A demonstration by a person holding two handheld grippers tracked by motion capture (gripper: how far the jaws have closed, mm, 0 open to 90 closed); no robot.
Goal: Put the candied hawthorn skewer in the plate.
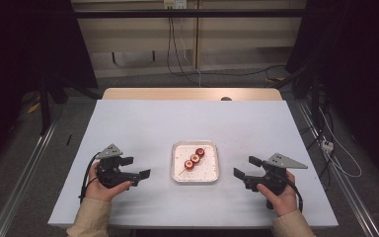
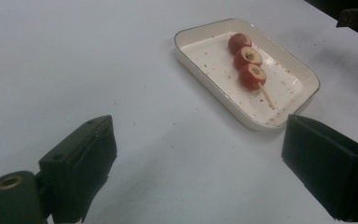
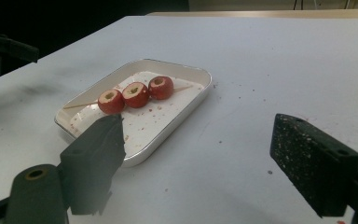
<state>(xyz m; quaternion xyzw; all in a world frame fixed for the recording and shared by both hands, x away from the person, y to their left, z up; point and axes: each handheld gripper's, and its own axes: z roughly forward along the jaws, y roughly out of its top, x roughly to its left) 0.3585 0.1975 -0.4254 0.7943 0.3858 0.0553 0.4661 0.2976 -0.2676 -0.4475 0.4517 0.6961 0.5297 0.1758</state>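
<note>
Lying skewered, three round red fruits fill a crumb-flecked rectangular white tray.

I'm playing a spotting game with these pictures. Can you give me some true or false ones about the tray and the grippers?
1. Three red fruit pieces sit on one skewer. True.
2. The skewer lies on the bare table. False: it lies in the white tray.
3. The left gripper holds the skewer. False: it is open and empty, off to the tray's left.
4. The right gripper is open, to the tray's right. True.
5. The tray is spotless. False: red crumbs dot its bottom.
</note>
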